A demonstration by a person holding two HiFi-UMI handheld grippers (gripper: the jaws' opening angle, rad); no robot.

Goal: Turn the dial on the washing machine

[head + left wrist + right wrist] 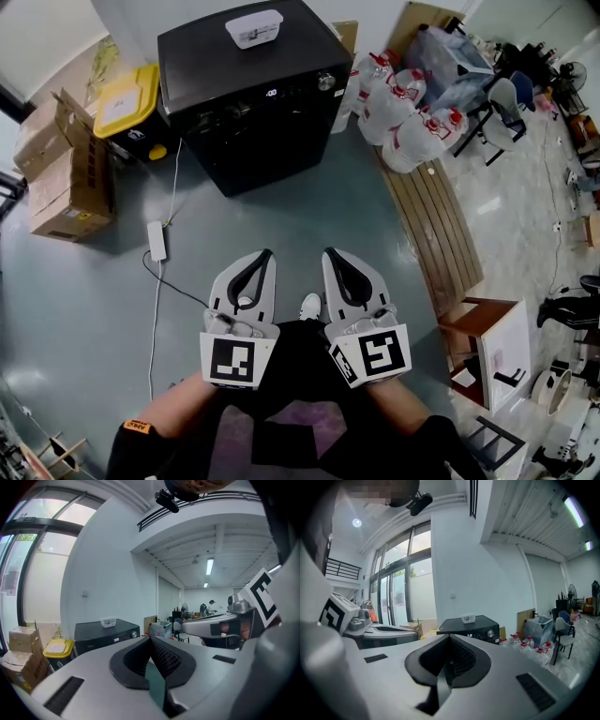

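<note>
Approach stage, judged from the layout: no contact with the machine is made yet. The left gripper [266,254] and right gripper [331,254] lie side by side at lower centre of the head view. Each has its jaws pressed together with nothing between them, as both gripper views confirm. The black washing machine [253,112] stands at upper centre of the frame, well apart from both grippers. Its dial [325,82], a small silver knob, sits at the right end of the front control strip, beside a lit display. The next move probably calls for closing the gap across the floor, then spreading one pair of jaws wide enough to take the knob before any rotation.

Surface and room: a grey, glossy floor [84,300] with a white power strip [157,240] and its trailing cable at left of centre. A clear plastic container [254,28] rests on the machine's lid. A yellow-lidded bin [127,101] and cardboard boxes [61,173] stand at upper left. Large water bottles [403,117] cluster at upper right, above a slatted wooden panel [436,225].
</note>
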